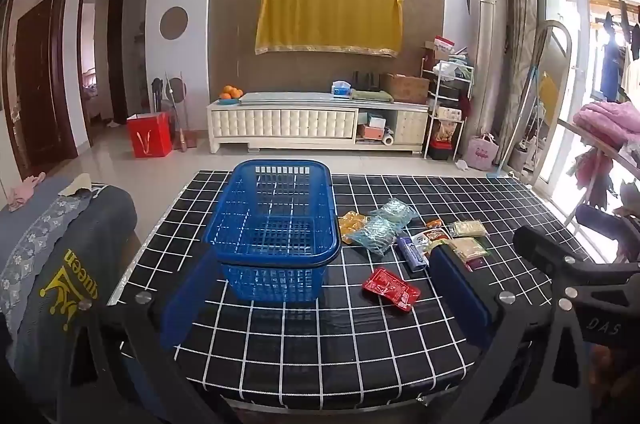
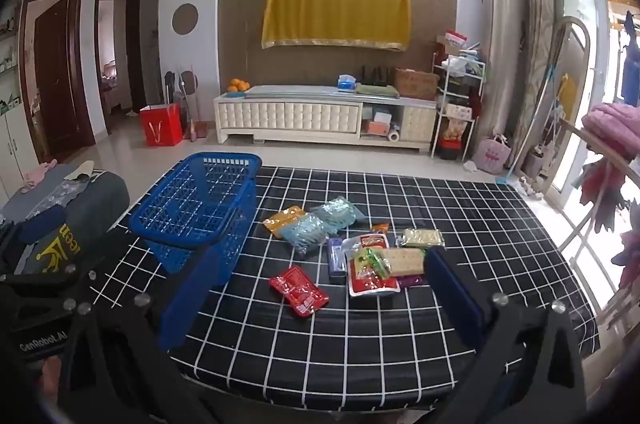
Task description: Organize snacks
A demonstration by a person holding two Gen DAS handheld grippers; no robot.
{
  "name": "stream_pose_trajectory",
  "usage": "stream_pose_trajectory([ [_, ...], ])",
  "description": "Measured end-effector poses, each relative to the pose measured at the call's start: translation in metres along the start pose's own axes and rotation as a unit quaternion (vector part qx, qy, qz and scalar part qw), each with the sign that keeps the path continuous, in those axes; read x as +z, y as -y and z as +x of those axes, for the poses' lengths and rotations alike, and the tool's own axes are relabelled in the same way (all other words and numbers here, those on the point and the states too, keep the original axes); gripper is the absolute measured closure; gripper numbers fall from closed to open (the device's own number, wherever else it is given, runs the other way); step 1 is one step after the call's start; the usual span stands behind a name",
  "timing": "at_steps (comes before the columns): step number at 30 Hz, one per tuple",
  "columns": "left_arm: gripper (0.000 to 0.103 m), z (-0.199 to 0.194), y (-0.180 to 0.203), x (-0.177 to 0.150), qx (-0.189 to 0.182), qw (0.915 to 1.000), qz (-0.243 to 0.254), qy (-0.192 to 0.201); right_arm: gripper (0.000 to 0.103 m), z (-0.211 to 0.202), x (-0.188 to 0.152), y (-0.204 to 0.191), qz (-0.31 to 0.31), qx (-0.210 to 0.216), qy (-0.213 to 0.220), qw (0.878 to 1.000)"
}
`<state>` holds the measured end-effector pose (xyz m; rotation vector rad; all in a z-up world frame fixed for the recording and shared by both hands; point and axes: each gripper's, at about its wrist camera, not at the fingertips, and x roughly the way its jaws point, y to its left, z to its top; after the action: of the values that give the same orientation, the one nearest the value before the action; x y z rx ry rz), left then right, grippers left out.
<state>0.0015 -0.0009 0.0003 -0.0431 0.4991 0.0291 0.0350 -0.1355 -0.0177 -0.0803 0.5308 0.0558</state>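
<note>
On the surface (image 2: 400,324) with the black and white squares, a blue basket (image 1: 276,236) stands left of the middle in the left wrist view, with nothing in it. The snack packs (image 2: 352,248) lie in a loose pile near the middle of the right wrist view, just right of the basket. A red pack (image 2: 298,290) lies a little apart, lower down. The left tool (image 1: 324,294) and the right tool (image 2: 320,298) both have fingers spread wide, holding nothing.
</note>
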Motion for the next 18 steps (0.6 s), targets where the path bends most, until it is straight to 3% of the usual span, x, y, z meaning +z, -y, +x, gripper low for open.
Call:
stream_pose_trajectory([
  [18, 0.000, 0.001, 0.003, -0.003, -0.014, 0.9999, 0.000, -0.003, 0.000, 0.002, -0.005, 0.006, 0.017, 0.016, -0.004, 1.000],
])
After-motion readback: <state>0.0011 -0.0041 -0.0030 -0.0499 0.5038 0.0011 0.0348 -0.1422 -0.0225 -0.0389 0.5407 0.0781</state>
